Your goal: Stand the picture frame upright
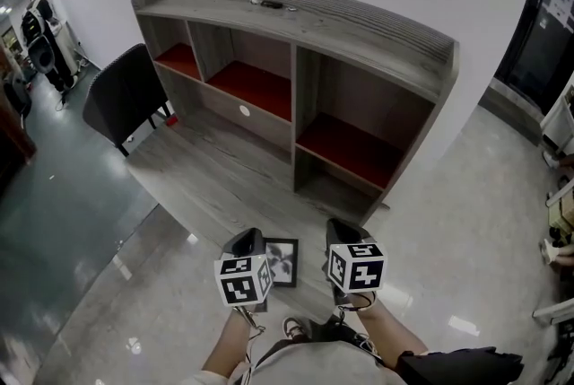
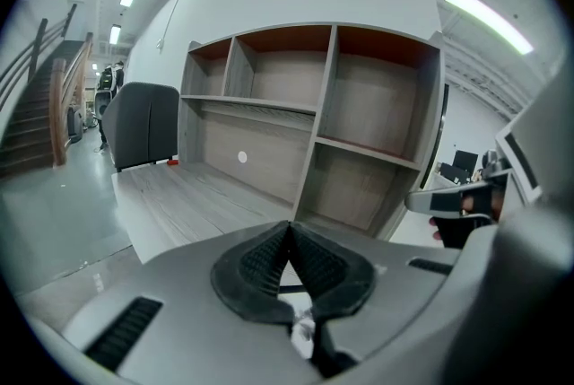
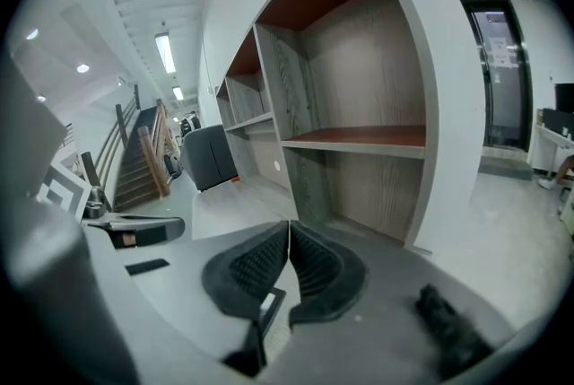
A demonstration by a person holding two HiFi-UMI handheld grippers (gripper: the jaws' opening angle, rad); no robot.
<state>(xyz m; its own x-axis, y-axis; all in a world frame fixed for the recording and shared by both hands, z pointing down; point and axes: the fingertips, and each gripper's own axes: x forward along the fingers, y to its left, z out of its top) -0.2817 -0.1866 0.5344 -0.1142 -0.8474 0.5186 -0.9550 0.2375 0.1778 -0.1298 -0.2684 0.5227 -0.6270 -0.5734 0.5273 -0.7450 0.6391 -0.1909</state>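
A small black picture frame (image 1: 282,262) with a grey print lies flat on the wooden desk (image 1: 206,177), close to its near edge. My left gripper (image 1: 247,240) hovers over the frame's left side, and part of the frame is hidden under it. Its ridged black pads (image 2: 260,262) are pressed together with nothing between them. My right gripper (image 1: 340,231) hangs just right of the frame, also shut and empty. In the right gripper view a dark corner of the frame (image 3: 267,304) shows below the closed pads (image 3: 314,262).
A grey wooden shelf unit (image 1: 359,38) with red-lined compartments stands on the desk behind the frame. A black chair (image 1: 126,91) is at the desk's left end. A small dark object (image 1: 272,4) lies on the shelf top. Glossy floor surrounds the desk.
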